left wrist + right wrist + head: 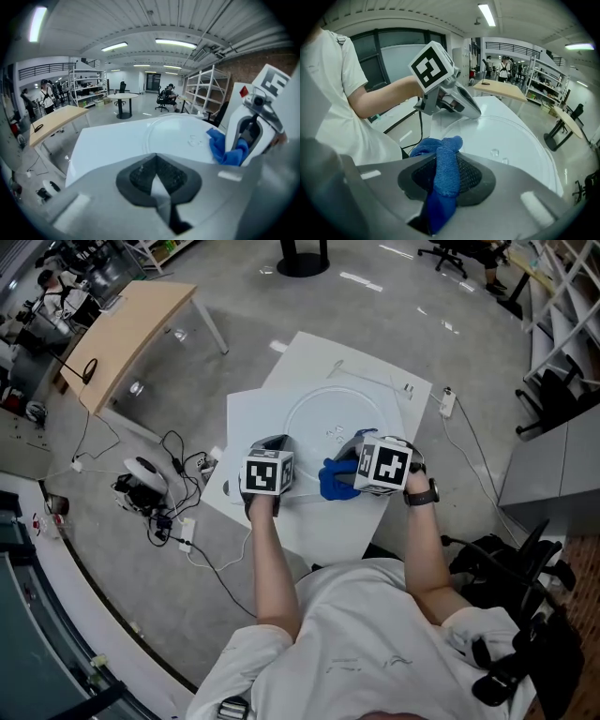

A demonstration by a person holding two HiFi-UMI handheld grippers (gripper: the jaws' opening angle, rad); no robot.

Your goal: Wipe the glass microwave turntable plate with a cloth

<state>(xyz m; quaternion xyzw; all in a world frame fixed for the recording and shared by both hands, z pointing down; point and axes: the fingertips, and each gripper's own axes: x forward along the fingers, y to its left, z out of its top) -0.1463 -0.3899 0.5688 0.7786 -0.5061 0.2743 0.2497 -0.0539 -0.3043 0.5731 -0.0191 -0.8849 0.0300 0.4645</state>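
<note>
- Head view: the plate (337, 418) lay flat on the white tabletop (258, 413), straight ahead of the person. The left hand-held gripper (272, 441) sat at the plate's near left rim. The right hand-held gripper (345, 472) was close beside it at the near rim, carrying the blue cloth (330, 486).
- Left gripper view: the jaws were pressed together with nothing clamped, and only a pale wedge showed between the pad tips. This hand looked to be the steadying one. Light downward pressure at the rim would probably be enough to stop the glass sliding or turning under the wipe.
- Right gripper view: the jaws pinched a fold of the cloth, and a wad of it stuck out ahead of the pads, just above the plate. The wad should meet the glass first, with the gripper tilted so that the hard jaw tips stay clear. Slow arcs from the near rim toward the middle would suit. The small studs (494, 152) near the centre might snag the cloth, so pressure should ease there.
</note>
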